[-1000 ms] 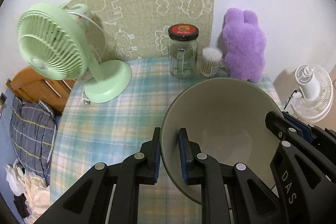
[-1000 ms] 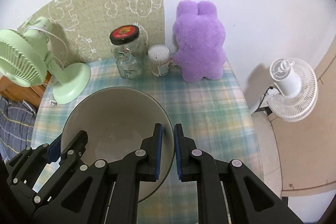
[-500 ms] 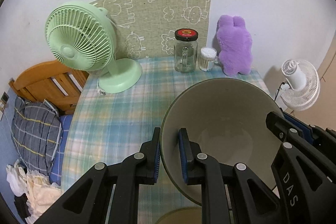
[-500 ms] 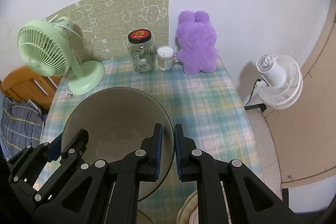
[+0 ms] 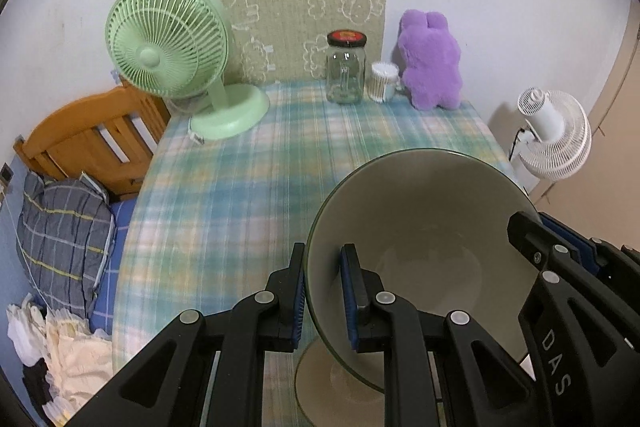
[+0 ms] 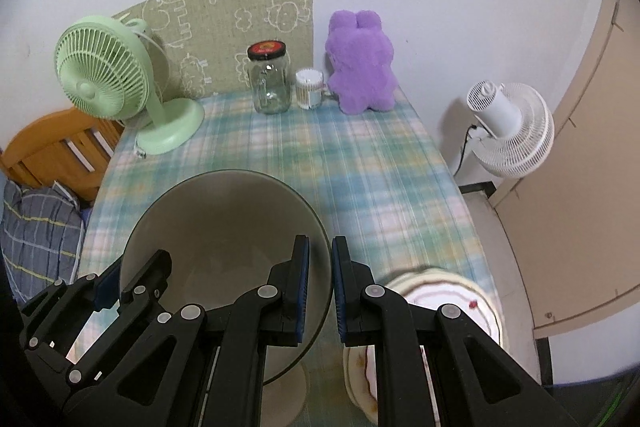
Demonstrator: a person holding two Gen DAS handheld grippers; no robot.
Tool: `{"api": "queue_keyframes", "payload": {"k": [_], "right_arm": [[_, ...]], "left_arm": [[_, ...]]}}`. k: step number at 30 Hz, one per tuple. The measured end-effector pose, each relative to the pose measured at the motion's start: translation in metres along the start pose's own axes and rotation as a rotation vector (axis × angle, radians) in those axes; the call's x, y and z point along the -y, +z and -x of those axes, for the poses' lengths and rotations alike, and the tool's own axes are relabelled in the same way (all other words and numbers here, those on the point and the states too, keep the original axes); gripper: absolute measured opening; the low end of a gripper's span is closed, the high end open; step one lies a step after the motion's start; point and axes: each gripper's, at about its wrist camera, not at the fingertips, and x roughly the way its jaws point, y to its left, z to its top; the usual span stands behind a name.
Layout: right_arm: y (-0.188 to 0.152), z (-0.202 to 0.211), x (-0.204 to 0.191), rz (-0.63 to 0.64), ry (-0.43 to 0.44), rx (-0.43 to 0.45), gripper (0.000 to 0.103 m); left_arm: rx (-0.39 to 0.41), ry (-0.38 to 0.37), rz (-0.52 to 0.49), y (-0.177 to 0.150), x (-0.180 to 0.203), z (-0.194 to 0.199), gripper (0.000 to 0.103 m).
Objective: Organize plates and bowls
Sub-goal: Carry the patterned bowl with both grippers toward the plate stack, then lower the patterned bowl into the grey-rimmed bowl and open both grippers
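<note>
While both grippers stay clamped on opposite sides of its rim, the large grey bowl (image 5: 420, 239) has been drawn back from the far end of the desk (image 5: 256, 163) toward the near edge. A second ago the glass jar (image 5: 345, 67), the purple plush (image 5: 432, 63) and the green fan (image 5: 168, 47) loomed close behind it; now they sit well apart from it, and much more of the plaid cloth shows between.

The left gripper (image 5: 322, 297) has its jaws closed on the bowl's left rim, one pad outside the wall and one inside. The right gripper (image 6: 318, 291) pinches the right rim the same way. Held between them, the bowl hangs tilted above the desk.

New at the bottom of both views is what seems to be a second, smaller bowl (image 5: 340, 391) directly under the carried one, though it is mostly hidden and may be a plate. Just beside it in the right wrist view lies a patterned plate (image 6: 452, 291), blurred.

My reading is that the carry is nearly over, and nesting or stacking the bowl onto that lower dish comes next. Lowering it level and centred matters, since a tilted rim could knock the dish below.
</note>
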Motion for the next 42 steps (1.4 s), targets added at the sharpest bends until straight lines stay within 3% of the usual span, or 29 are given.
{"api": "queue_keyframes", "payload": {"k": [18, 42], "right_arm": [[-0.068, -0.014, -0.015, -0.005, -0.003, -0.102, 0.015], [-0.097, -0.049, -0.020, 0.007, -0.004, -0.209, 0.015]], "left_arm": [[-0.102, -0.006, -0.004, -0.063, -0.015, -0.016, 0.014], [-0.202, 0.001, -0.004, -0.090, -0.015, -0.049, 0.014]]}}
